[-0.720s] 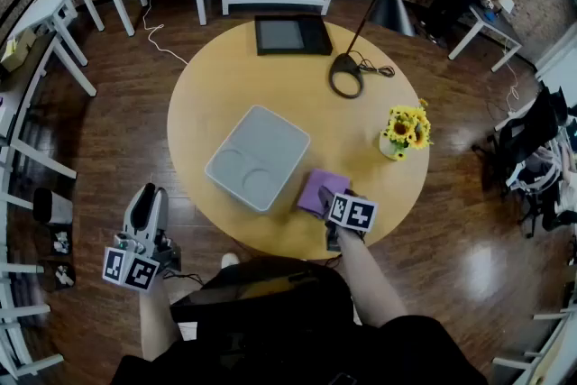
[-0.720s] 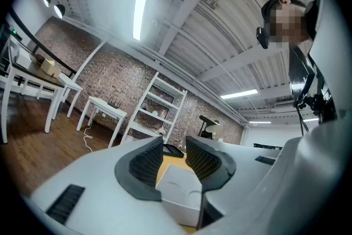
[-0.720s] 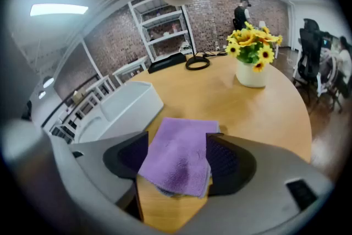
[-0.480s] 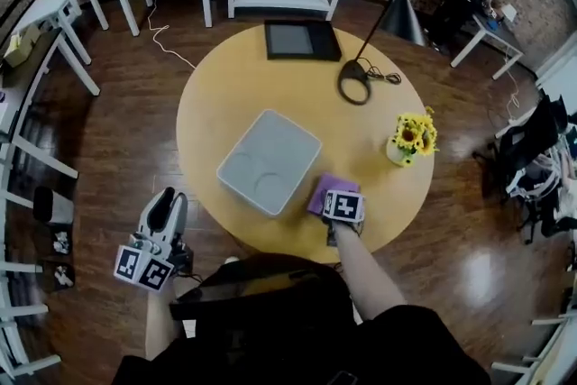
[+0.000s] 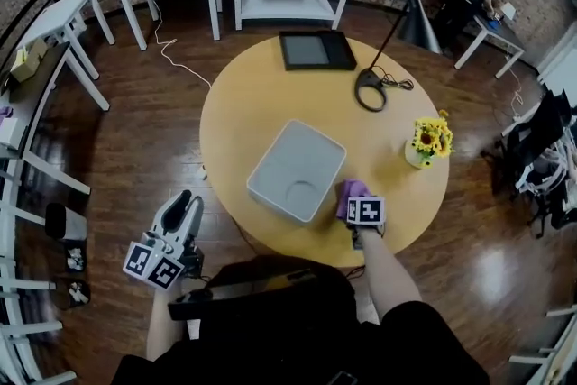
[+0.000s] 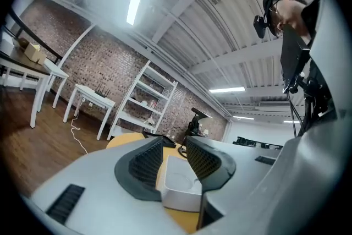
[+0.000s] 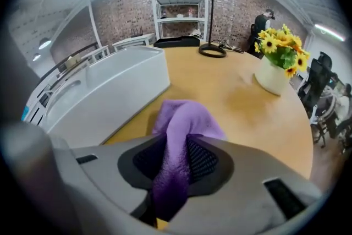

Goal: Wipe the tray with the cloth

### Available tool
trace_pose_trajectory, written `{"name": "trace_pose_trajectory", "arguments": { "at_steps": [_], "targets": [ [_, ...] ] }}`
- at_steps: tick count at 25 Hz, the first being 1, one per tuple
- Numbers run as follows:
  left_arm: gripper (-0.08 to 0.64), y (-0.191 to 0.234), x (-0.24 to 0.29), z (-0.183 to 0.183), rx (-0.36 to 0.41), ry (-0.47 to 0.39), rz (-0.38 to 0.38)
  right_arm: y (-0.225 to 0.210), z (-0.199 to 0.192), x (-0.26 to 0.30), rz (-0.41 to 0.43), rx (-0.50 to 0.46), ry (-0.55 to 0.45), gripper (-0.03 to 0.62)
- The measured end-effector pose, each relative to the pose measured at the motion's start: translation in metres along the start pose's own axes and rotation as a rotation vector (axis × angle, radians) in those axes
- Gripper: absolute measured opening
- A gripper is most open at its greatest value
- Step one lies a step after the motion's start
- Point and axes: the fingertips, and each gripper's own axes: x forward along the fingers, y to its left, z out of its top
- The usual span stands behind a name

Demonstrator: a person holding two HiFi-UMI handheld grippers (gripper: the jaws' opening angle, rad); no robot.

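Your round tabletop (image 5: 270, 104) fills the frame's centre, and the grey tray (image 5: 297, 169) lies at its middle. Just right of the tray, your right tongs (image 7: 176, 158) pinch the purple cloth (image 5: 350, 190). At lower left, off the tabletop, your left tongs (image 5: 183, 205) stand spread and empty.

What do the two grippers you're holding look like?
Both the left gripper and the right gripper are light grey plastic with black, ribbed pads inside the jaws. Each carries a white cube printed with black square markers. The person wears a black top.
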Motion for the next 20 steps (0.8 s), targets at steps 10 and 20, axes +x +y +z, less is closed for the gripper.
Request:
{"name": "trace_pose_trajectory", "arguments": {
  "at_steps": [10,20],
  "targets": [
    [0.129,0.008,0.025,0.003,0.079,0.102,-0.104,0.013,0.069,-0.068,0.018,-0.063,-0.336,0.101],
    [0.112,-0.025,0.085,-0.04,0.068,0.187,-0.147,0.059,0.163,-0.111,0.28,-0.297,-0.526,0.101]
  ]
}}
